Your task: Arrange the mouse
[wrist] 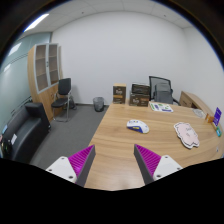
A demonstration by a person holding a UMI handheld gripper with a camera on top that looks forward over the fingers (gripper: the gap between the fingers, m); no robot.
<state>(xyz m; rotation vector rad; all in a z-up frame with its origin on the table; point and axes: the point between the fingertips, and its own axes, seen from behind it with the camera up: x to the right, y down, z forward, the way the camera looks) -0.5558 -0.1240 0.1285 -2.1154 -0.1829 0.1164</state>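
A white mouse lies on the wooden table, well beyond my fingers and a little right of their gap. My gripper is open and empty, held above the near part of the table. Its magenta pads show at either side with bare tabletop between them.
A white patterned object lies right of the mouse. A small purple item stands at the table's far right edge. An office chair stands behind the table, another chair by a wooden cabinet, a black sofa at left.
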